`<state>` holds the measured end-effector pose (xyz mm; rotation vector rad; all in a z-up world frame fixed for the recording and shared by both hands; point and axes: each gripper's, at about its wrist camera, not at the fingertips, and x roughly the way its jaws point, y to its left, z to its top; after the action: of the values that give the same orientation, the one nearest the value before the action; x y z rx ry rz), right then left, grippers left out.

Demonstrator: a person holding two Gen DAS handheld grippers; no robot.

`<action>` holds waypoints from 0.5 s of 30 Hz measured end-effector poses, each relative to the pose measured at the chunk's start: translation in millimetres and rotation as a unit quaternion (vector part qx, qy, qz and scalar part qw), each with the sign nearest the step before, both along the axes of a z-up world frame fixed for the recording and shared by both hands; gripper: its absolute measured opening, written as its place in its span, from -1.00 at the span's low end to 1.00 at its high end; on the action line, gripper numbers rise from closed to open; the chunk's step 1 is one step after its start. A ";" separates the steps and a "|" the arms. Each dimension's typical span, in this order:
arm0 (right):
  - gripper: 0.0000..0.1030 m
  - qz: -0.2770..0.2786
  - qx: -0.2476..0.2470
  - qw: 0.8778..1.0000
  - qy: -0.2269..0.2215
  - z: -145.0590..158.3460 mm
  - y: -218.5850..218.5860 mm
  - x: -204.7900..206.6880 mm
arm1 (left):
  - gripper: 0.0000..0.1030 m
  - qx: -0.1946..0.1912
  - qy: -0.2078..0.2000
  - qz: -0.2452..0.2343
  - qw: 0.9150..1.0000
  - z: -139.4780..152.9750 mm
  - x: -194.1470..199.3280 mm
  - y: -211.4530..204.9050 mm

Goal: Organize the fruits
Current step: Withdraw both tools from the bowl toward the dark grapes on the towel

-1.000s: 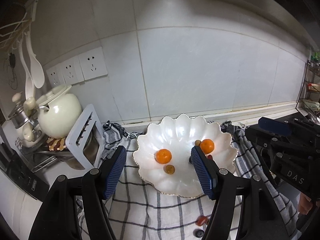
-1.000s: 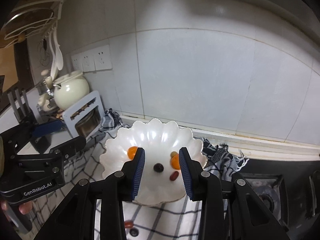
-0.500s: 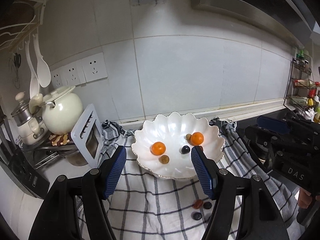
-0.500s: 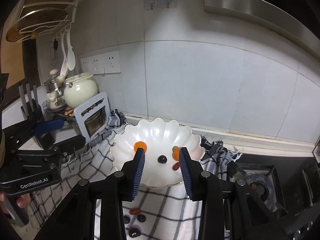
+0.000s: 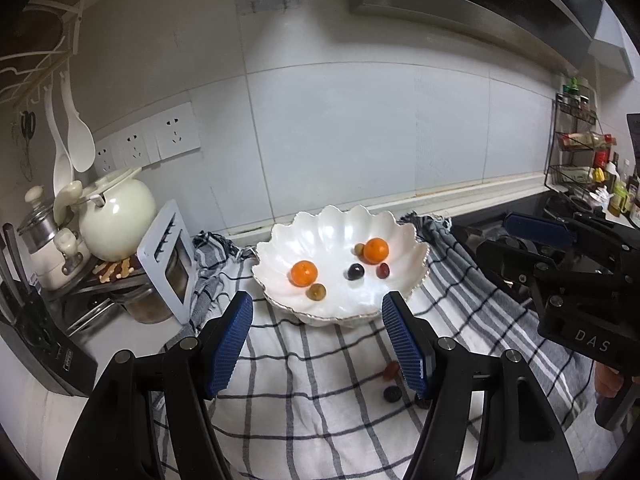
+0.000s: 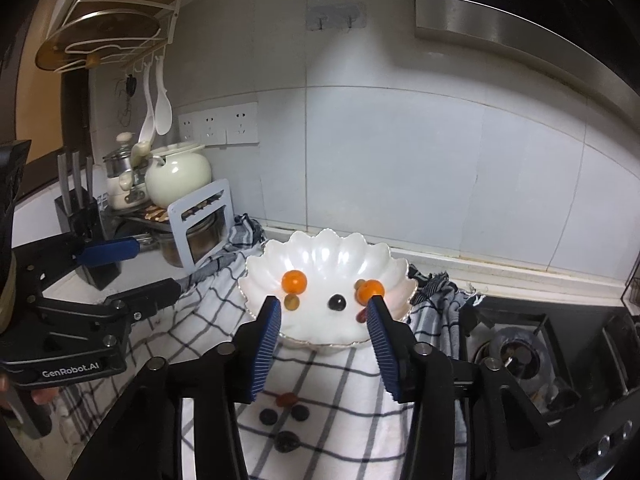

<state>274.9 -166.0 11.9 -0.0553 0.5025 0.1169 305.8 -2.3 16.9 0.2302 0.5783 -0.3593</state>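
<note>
A white scalloped bowl (image 5: pixel 320 224) (image 6: pixel 316 252) sits on a checked cloth (image 5: pixel 312 364) (image 6: pixel 320 376). It holds two oranges (image 5: pixel 303 273) (image 5: pixel 375 250), a dark grape (image 5: pixel 355 271), a red fruit (image 5: pixel 383 270) and a brownish one (image 5: pixel 316 291). Loose on the cloth lie a red fruit (image 6: pixel 286 399) and three dark ones (image 6: pixel 268 417) (image 6: pixel 299 413) (image 6: pixel 287 441). My left gripper (image 5: pixel 318 340) is open and empty, short of the bowl. My right gripper (image 6: pixel 323 344) is open and empty, above the loose fruits.
A cream pot (image 5: pixel 116 216) and a white rack (image 5: pixel 170 268) stand at the left. A knife block (image 6: pixel 80 216) is farther left. A gas stove (image 6: pixel 520 356) lies at the right, a spice shelf (image 5: pixel 580 148) at the far right. Tiled wall stands behind.
Both grippers have drawn back and up from the bowl, so more cloth and the loose fruits show. The right gripper has opened wider after a dark grape was left in the bowl.
</note>
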 end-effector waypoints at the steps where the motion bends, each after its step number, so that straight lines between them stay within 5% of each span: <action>1: -0.07 0.000 -0.002 1.000 -0.001 -1.7 0.9 -2.7 | 0.30 0.002 0.000 -0.002 1.000 -1.6 -1.4 0.1; 15: -0.07 0.000 -0.015 0.999 0.030 -44.3 10.8 -26.9 | 0.29 0.031 0.010 -0.057 0.998 -44.4 -23.8 -0.9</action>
<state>248.0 -155.2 -32.3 -0.0822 0.5643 0.1111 282.1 -3.2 -27.4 0.3197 0.5984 -0.4545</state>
